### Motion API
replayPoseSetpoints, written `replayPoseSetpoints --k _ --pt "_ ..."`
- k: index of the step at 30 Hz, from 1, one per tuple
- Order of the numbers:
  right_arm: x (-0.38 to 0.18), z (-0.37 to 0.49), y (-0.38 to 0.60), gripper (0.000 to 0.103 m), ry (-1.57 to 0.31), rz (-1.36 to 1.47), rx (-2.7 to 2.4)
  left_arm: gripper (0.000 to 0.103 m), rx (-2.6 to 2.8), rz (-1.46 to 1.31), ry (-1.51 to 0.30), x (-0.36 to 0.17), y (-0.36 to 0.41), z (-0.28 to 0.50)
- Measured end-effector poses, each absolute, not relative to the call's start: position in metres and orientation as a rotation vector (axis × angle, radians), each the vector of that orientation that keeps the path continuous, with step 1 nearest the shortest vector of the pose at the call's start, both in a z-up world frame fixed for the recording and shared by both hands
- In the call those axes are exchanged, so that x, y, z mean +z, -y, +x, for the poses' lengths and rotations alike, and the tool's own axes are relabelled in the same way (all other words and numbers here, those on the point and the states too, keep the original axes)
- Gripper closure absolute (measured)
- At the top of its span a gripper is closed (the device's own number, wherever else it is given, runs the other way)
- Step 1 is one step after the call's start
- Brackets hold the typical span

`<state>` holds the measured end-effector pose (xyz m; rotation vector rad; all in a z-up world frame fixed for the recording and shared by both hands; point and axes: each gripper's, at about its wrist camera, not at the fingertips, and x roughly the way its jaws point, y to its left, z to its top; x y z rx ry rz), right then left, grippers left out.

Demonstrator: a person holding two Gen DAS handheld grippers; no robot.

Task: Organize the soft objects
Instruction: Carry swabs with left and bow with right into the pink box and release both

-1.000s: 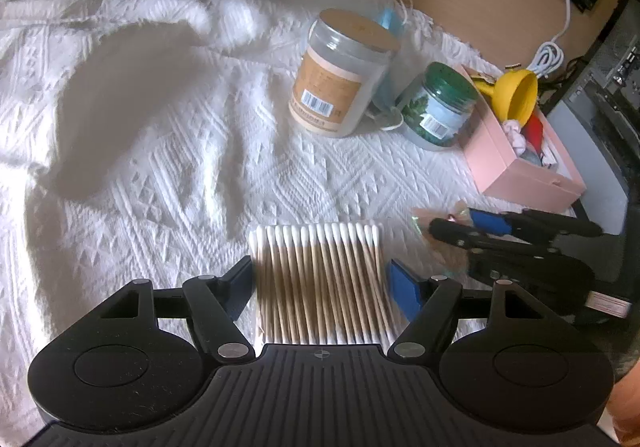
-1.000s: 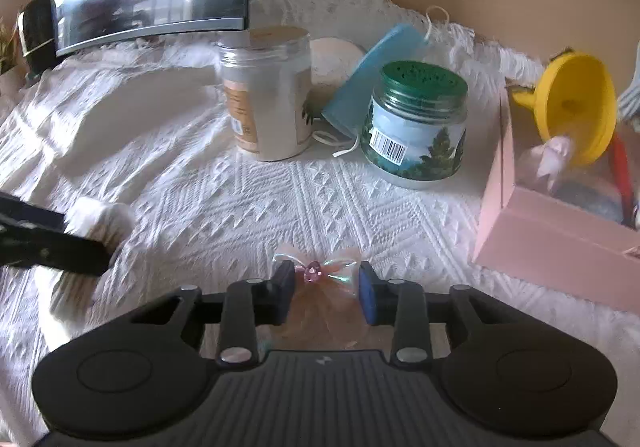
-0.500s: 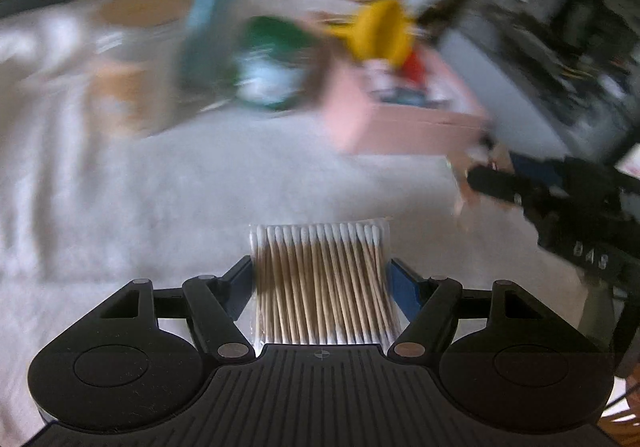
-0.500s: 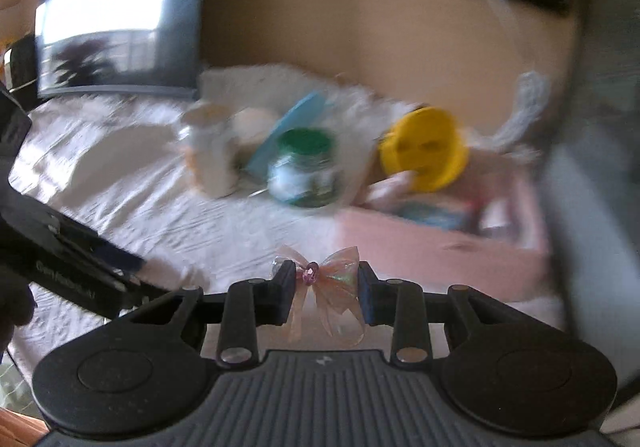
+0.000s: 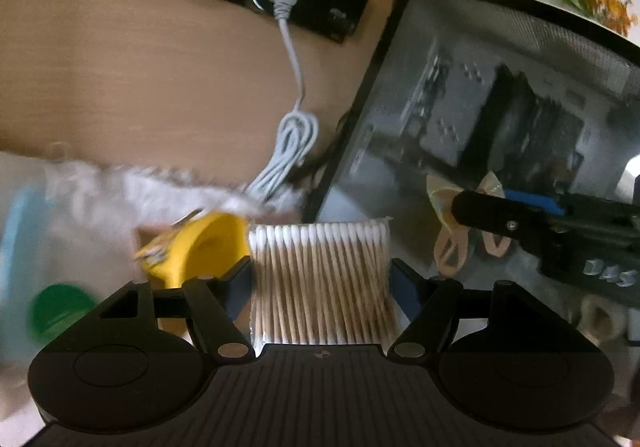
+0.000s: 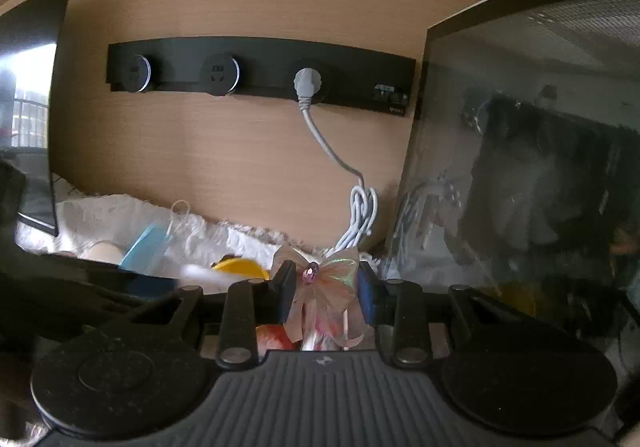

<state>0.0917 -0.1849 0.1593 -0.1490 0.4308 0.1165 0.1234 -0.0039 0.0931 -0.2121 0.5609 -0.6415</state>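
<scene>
Both views are dim and warm, bent strongly at the edges by the fisheye lens. In the left view the white cloth (image 5: 120, 187), yellow funnel (image 5: 208, 247) and green lid (image 5: 60, 307) smear with motion blur, while the cotton swabs (image 5: 320, 279) stay sharp. Daylight glares on the screen (image 6: 28, 95) at left; the dark monitor (image 6: 520, 167) shows murky reflections.

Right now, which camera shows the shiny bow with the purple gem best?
The right wrist view. The bow sits close and sharp between the right claw pads, gem facing the camera. The left wrist view shows it only from the side, farther off, partly hidden behind the claw finger.
</scene>
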Motion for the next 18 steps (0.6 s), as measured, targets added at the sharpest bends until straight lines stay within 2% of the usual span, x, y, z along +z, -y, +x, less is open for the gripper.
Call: replayPoseSetpoints --k 4,7,15,18 --pt "0.146 0.112 0.187 0.071 -0.481 -0.166 0.124 0.026 -0.482 -0.038 -0.701 0.045 0.041 0.159" --pt "0.132 0.119 0.194 0.071 -0.529 -0.132 0.137 0.025 -0.478 0.039 -0.676 0.031 0.046 0.160" --pt "0.100 0.154 0.202 0.071 -0.626 0.020 0.196 0.027 -0.540 -0.357 -0.561 0.056 -0.008 0.163" --pt "0.087 0.170 0.204 0.066 -0.681 0.080 0.259 0.027 -0.532 -0.452 -0.546 0.073 -0.023 0.164"
